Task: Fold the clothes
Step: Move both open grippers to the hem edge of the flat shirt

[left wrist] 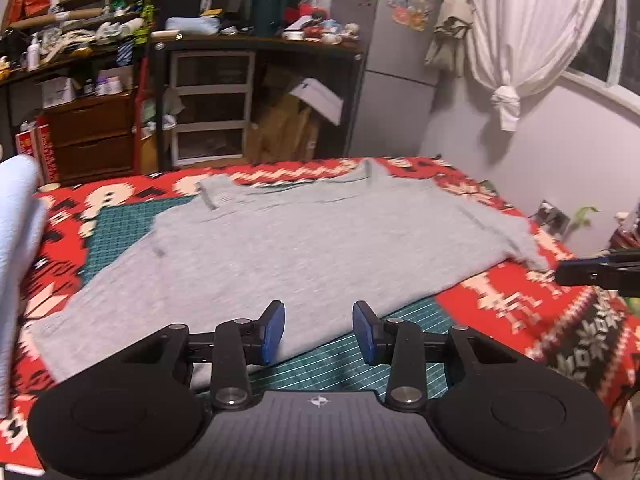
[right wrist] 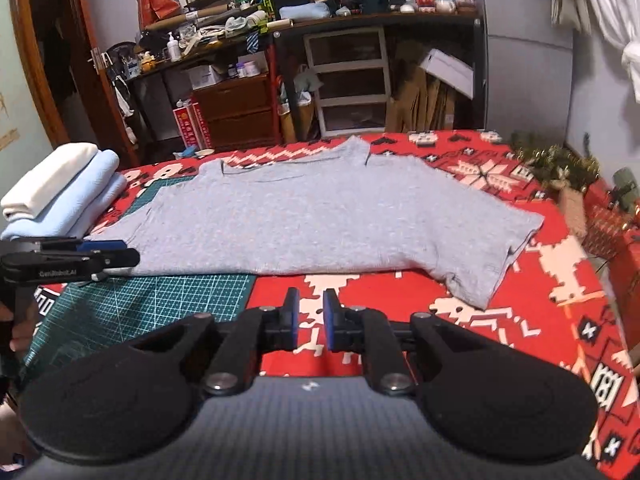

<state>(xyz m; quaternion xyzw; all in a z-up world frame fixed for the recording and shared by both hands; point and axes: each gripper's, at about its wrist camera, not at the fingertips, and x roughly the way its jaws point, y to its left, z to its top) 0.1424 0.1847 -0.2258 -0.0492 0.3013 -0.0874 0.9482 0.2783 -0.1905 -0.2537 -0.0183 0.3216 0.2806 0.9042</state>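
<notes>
While we hold both tools low over the near edge of the bed, this is what we see:

Left gripper (left wrist: 319,330): released, its blue pads well apart with nothing between them; it hovers just above the near hem of the shirt. From the right wrist view we see it side-on (right wrist: 120,254) at the far left, its tips at the shirt's edge; whether they touch the cloth we cannot tell.

Right gripper (right wrist: 310,326): its blue pads stand a narrow gap apart, parted but empty; it hangs over the red blanket, short of the shirt. From the left wrist view we catch only its dark tip (left wrist: 560,272) at the far right, just beside a sleeve.

Grey T-shirt (right wrist: 320,224): spread flat ahead of both grippers, collar away from us, one short sleeve reaching out to the right of the right gripper. In the left wrist view (left wrist: 288,248) it fills the middle ground straight ahead.

Patterned blanket (right wrist: 500,300): red with white and black figures, covering the bed under the shirt.

Green cutting mat (right wrist: 140,300): gridded, lying on the blanket below and left of the right gripper; the shirt's near hem overlaps it.

Folded stack (right wrist: 68,188): a white piece on top of pale blue ones, ahead and left of the left gripper, beside the shirt.

Beyond the bed: cluttered shelves (right wrist: 224,28) and a white drawer unit (right wrist: 348,80).
</notes>
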